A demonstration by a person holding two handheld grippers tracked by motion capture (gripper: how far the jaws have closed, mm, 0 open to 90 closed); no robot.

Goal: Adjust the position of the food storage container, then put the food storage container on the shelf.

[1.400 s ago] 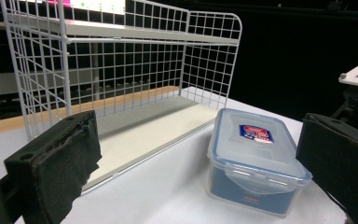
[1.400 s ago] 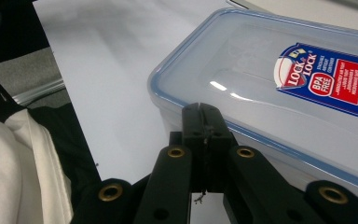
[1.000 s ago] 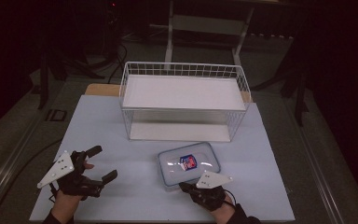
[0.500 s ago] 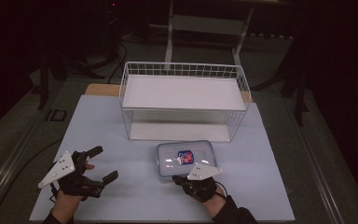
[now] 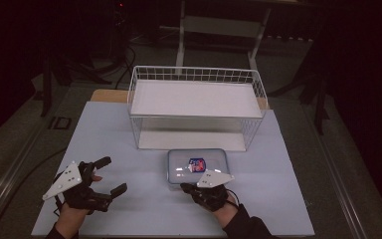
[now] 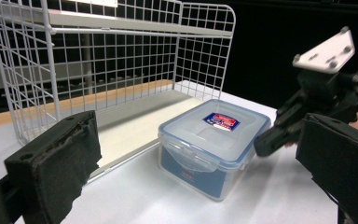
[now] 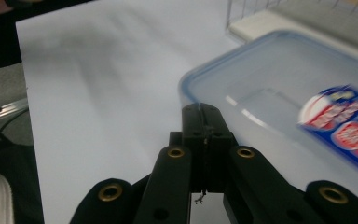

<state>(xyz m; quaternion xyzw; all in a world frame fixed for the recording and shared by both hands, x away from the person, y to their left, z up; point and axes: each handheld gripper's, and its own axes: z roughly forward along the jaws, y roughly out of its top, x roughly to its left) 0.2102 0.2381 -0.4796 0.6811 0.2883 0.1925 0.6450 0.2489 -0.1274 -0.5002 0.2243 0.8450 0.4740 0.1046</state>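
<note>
My right claw (image 5: 186, 187) is pinched tight on nothing, tips pressed together, sitting right at the near left corner of the box (image 5: 197, 167). In the right gripper view the closed tips (image 7: 204, 122) lie just against the box (image 7: 279, 102) rim; whether they actually touch it I can't tell. The box sits on the bench (image 5: 144, 209), lid on, directly in front of the rack (image 5: 194, 107) and just short of its lower shelf.

My left claw (image 5: 110, 175) hangs released, jaws wide, well off to the left of the box. From the left gripper view I see the box (image 6: 214, 144) between my two pads (image 6: 56, 163), still some way ahead, with the right claw (image 6: 272, 142) at its far side.

My read: this is a nudge with a closed tip, so I want to keep that tip low on the wall, not up on the lid, and push square so the box doesn't spin. If a lift is wanted instead, I'd spread the jaws first; pinched like this they grip nothing.

Room to move: plenty of bare bench left and right of the box and toward me. Ahead is tight, with the rack's wire front and shelf edge (image 6: 121, 161) close by. The upper shelf (image 5: 194, 98) caps the height going in, so I'd stay flat.
</note>
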